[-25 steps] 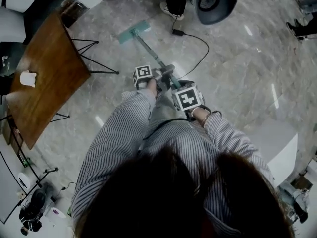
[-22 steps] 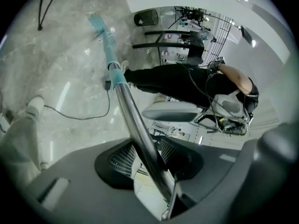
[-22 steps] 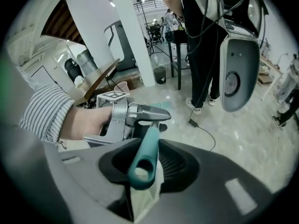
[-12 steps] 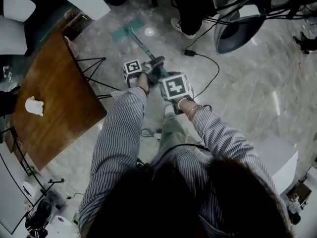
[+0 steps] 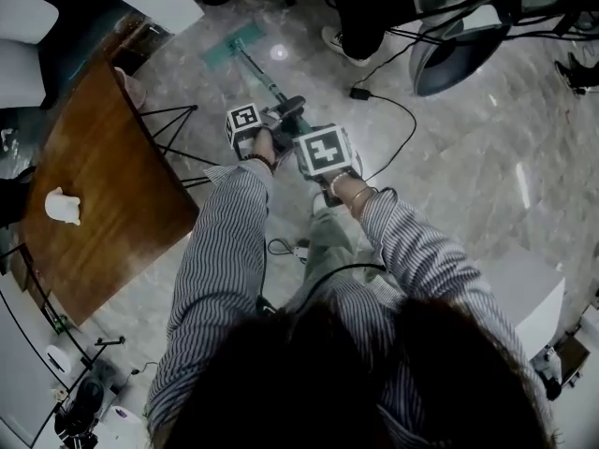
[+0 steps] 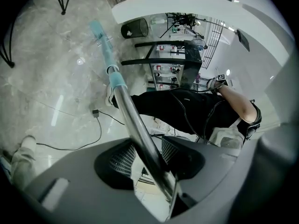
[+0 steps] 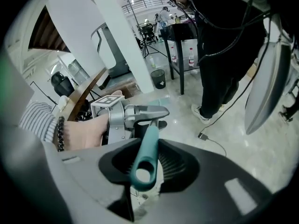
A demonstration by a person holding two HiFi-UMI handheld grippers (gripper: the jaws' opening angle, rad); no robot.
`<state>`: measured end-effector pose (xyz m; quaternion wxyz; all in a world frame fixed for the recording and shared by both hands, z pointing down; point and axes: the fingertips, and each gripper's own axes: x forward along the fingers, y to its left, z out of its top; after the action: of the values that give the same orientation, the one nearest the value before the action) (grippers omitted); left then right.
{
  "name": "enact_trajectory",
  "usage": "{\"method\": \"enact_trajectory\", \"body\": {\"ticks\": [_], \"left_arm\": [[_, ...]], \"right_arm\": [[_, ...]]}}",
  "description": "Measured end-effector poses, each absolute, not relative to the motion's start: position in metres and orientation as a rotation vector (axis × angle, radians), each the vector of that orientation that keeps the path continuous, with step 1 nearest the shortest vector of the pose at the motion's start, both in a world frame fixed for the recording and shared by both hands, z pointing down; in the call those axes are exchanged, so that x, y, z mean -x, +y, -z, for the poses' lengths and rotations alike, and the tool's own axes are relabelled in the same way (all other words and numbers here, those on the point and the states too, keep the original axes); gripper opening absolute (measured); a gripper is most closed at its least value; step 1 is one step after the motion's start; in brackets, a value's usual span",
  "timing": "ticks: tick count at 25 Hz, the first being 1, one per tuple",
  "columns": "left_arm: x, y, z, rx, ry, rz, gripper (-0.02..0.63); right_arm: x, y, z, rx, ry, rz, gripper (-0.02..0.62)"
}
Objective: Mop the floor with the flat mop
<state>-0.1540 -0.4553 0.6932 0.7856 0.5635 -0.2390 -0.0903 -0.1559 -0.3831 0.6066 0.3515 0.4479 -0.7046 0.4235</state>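
We hold the flat mop [image 5: 265, 78] with both tools, so the job is under way and not merely set up. The left gripper [image 5: 285, 112] has its 2 jaws pressed against the metal pole [image 6: 135, 125], which runs out between them and slants down to the floor [image 5: 468, 157]. The right gripper [image 5: 307, 137] sits just behind it, jaws closed round the teal handle end [image 7: 145, 164], whose looped tip pokes back toward that camera. The mop head [image 5: 232, 45] lies flat on the marble ahead of us and to our left, near the thin legs of the wooden table [image 5: 103, 185] and not far from a bystander's shoe [image 5: 339, 43]. A cable [image 5: 398, 110] trails over the floor to the right of the pole. We see no wet track or dirt line anywhere, so we cannot say how much is cleaned. We judge this a stroke in progress, with most of the visible floor, including the broad stretch on our right, left to cover.
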Motion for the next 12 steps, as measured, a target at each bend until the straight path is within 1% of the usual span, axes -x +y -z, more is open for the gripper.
{"method": "enact_trajectory", "body": {"ticks": [6, 12], "left_arm": [[0.144, -0.441, -0.693, -1.197, -0.522, 0.236, 0.167], [0.119, -0.389, -0.692, -1.198, -0.503, 0.202, 0.167]], "right_arm": [[0.144, -0.367, -0.608, -1.155, -1.820, -1.097, 0.112], [0.119, -0.313, -0.607, -1.139, -1.785, -1.088, 0.112]]}}
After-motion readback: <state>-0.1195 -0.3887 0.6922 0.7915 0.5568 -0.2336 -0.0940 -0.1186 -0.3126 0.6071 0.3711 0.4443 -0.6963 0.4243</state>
